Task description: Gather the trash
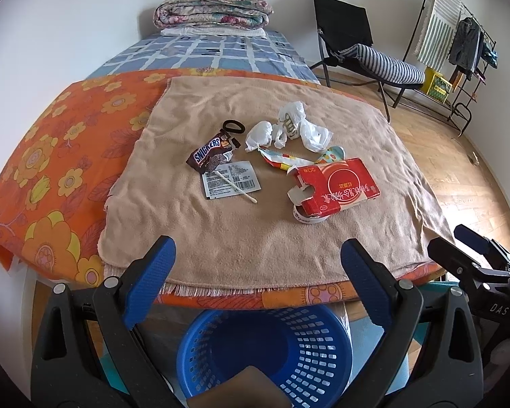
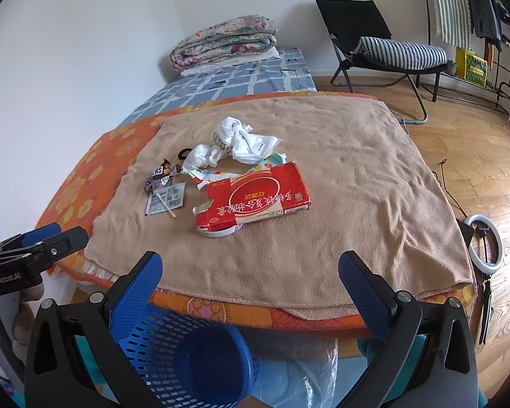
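Trash lies on a tan towel (image 1: 255, 238) on the bed: a Snickers wrapper (image 1: 210, 155), a flat sachet (image 1: 230, 180) with a cotton swab (image 1: 236, 187) on it, crumpled white plastic (image 1: 289, 129), a colourful wrapper (image 1: 285, 161), a black hair tie (image 1: 234, 125) and a torn red carton (image 1: 336, 185) over a white lid. The carton (image 2: 255, 200) and wrapper (image 2: 158, 176) also show in the right wrist view. A blue mesh basket (image 1: 265, 350) stands on the floor below the bed edge. My left gripper (image 1: 256, 278) and right gripper (image 2: 251, 289) are open, empty, above the basket (image 2: 183, 353).
A folded floral quilt (image 1: 214, 8) lies at the bed's far end. A black folding chair (image 1: 353, 44) with a striped cushion and a clothes rack (image 1: 459, 44) stand on the wood floor at the right. A ring light (image 2: 486, 241) lies by the bed.
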The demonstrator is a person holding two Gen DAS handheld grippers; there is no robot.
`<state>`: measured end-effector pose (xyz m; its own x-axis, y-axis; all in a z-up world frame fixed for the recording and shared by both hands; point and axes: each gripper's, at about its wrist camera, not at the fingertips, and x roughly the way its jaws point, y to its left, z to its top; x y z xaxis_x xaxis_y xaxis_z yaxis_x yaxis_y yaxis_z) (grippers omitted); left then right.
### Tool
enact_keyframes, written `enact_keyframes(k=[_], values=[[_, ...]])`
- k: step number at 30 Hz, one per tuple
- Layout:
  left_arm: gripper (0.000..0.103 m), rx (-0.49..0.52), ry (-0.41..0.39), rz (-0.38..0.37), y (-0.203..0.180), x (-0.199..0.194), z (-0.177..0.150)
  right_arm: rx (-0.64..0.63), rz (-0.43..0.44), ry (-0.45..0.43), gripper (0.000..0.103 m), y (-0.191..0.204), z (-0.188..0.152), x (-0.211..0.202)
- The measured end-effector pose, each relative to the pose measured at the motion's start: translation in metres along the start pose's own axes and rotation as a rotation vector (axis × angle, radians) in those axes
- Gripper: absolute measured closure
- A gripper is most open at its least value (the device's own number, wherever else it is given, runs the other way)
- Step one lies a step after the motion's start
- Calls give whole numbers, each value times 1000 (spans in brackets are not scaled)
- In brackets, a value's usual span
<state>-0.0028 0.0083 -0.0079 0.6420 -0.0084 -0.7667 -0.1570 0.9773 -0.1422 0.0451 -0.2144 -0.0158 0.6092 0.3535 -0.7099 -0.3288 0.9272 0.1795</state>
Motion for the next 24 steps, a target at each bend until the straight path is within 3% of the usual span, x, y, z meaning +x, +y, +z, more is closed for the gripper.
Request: enact_keyframes(k=[24], values=[[4, -5, 1, 4, 1, 0, -1, 8, 0, 12, 0, 0, -2, 2]])
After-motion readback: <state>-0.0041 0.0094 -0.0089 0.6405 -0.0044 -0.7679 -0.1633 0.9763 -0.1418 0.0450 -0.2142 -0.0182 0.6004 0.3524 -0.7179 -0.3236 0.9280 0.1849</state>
